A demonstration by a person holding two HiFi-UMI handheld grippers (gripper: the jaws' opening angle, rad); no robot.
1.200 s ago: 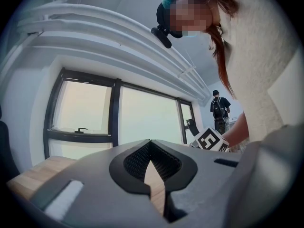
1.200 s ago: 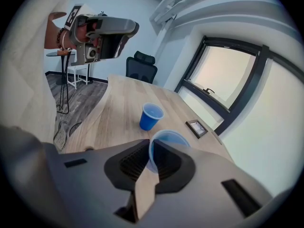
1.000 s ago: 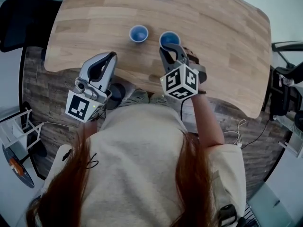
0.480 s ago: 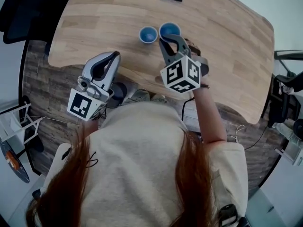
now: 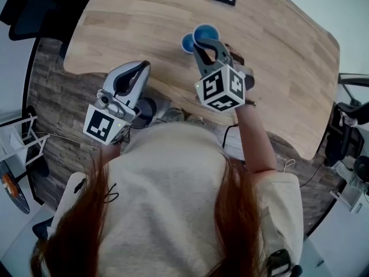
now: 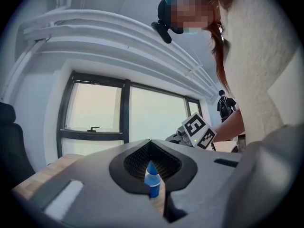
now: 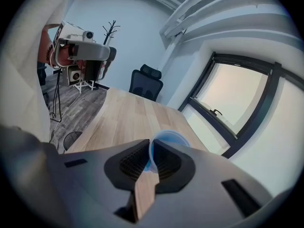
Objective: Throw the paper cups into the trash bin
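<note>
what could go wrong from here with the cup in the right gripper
1. The right gripper pinches only one thin side of the blue cup near its rim, so the cup could crumple or slip out while it is carried.
2. In the head view that cup hangs right beside the second cup on the table; a sideways swing could knock it over.

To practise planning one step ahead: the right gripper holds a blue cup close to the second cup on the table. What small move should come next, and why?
Probably lower the held cup into the second cup to nest them. The right gripper is shut on its rim, the two cups overlap in the head view, and one carry could then bin both.
</note>
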